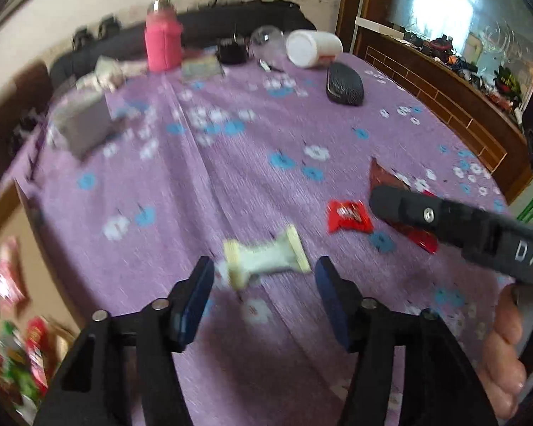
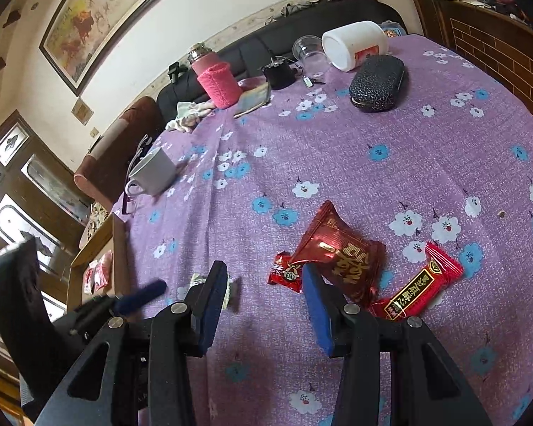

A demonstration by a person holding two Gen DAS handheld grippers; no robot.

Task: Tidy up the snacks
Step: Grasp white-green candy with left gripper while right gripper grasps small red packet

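The left tool (image 1: 263,284) hung over the near part of the table (image 1: 231,177), its blue pads spread apart with nothing pressed between them. Just beyond its tips a pale green snack (image 1: 266,261) lay on the purple flowered cloth, free of both pads and blurred in that view. The right tool (image 2: 264,285) was also released, its pads apart and empty above the cloth. Its right finger (image 2: 316,301) crossed in front of the lower edge of a dark red snack packet (image 2: 337,252). A small red candy (image 2: 284,273) lay against that packet's left side, partly tucked under it, and a long red bar with gold print (image 2: 423,291) lay to its right, touching or just beside it. In the left wrist view the right tool's black arm reached in from the right above these red snacks, and fingers of a hand (image 1: 504,351) showed at the lower right.

Toward the left edge of the table stood a grey mug (image 2: 152,174), upright. At the far edge were a pink bottle (image 2: 216,81), a black glasses case (image 2: 376,83), a white jar (image 2: 355,44) lying on its side, and a clear cup (image 2: 309,51) beside it. Below the table's left edge, packets filled a box (image 1: 14,337), too blurred to tell more.
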